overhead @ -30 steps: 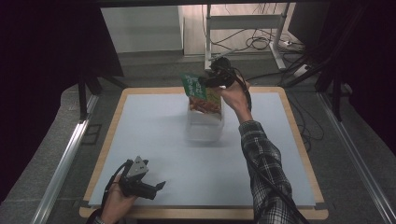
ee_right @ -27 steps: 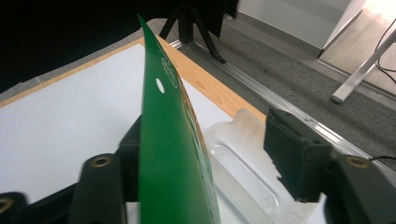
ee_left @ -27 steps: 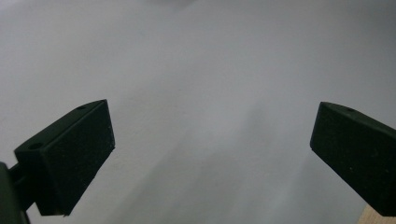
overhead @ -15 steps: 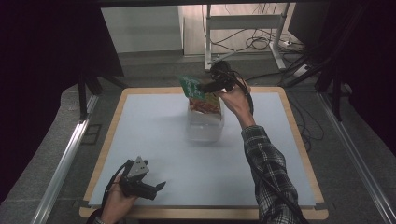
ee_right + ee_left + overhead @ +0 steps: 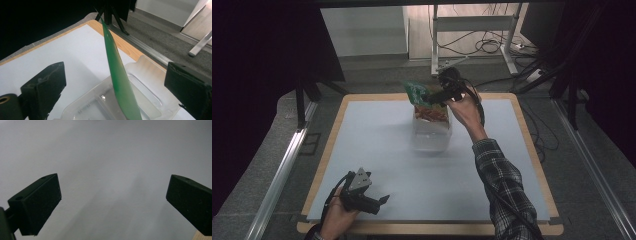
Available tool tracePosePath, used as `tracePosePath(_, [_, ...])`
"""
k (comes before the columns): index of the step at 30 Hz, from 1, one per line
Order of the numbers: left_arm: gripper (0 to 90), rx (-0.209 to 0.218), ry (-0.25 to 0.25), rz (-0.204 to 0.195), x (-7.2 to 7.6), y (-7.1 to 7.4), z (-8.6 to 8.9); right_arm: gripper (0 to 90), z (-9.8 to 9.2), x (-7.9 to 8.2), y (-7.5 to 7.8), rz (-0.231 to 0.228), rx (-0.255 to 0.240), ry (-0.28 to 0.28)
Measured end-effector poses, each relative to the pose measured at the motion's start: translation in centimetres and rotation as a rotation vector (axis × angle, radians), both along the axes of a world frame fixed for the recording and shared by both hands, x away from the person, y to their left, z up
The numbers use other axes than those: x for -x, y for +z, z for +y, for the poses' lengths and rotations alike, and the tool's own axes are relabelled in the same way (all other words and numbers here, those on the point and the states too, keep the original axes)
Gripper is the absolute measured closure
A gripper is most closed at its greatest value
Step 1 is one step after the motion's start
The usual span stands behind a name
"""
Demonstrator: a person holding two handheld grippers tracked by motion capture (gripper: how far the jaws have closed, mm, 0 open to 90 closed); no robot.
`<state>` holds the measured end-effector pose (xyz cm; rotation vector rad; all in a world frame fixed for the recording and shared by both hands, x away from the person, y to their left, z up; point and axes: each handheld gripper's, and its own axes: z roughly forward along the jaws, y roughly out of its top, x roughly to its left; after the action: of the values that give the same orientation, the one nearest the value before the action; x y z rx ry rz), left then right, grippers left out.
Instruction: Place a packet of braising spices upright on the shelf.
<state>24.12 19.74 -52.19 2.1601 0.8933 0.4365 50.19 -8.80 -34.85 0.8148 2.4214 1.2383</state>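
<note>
right tongs (image 5: 113, 82) just opened | green packet (image 5: 117, 75) between | white tabletop (image 5: 377, 145)

1. We can't read any text, brand or number anywhere.
2. The green packet (image 5: 416, 93) just left of the right gripper (image 5: 432, 98) carries print, too blurred for us to read.

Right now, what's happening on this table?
A person is loading a green snack bag into a clear plastic container at the far side of the white table. The right gripper has just been opening; the bag stands on edge between its jaws, pads clear of it. The left gripper rests open at the near edge, holding nothing.
</note>
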Motion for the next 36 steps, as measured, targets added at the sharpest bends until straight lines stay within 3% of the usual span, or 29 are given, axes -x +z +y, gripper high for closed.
tracePosePath(16, [0.0, 0.019, 0.001, -0.004, 0.0, 0.1, 0.1, 0.0, -1.4, 1.6, -0.4, -0.032, -0.011, 0.002])
tracePosePath(28, [0.0, 0.1, -0.02, 0.003, 0.1, 0.2, 0.4, 0.0, -2.3, 3.3, -0.8, -0.037, -0.018, 0.01])
tracePosePath(36, [0.0, 0.113, -0.002, 0.009, 0.0, 0.3, 0.6, 0.0, -2.9, 4.3, -1.3, -0.028, -0.01, 0.019])
